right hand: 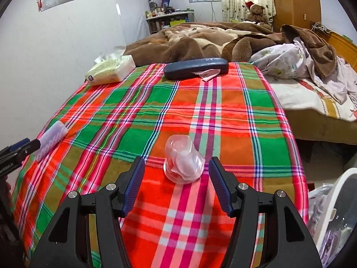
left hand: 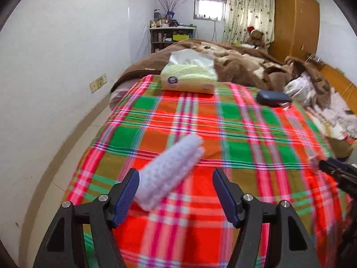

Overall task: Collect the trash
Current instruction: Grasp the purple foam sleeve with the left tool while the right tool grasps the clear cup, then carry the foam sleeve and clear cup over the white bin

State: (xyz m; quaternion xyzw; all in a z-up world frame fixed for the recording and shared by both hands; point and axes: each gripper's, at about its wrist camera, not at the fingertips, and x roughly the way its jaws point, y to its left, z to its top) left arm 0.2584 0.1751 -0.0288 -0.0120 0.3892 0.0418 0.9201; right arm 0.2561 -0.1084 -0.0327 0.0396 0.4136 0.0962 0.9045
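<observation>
A folded white tissue [left hand: 169,172] lies on the plaid cloth [left hand: 200,134], partly between the fingers of my open left gripper [left hand: 176,187], close to the left finger; contact is unclear. It also shows in the right wrist view [right hand: 51,139] by the left gripper's tip. A crumpled clear plastic cup [right hand: 184,163] lies on its side on the cloth [right hand: 223,102], just ahead of and between the fingers of my open right gripper [right hand: 175,176]. The right gripper shows at the right edge of the left wrist view [left hand: 334,172].
A tissue pack [left hand: 189,76] and a dark glasses case [left hand: 273,98] with a pink scrap [right hand: 208,74] lie at the cloth's far end. A brown blanket [right hand: 200,42] is heaped behind. A white bin [right hand: 334,212] with a bag stands at lower right. A wall runs on the left.
</observation>
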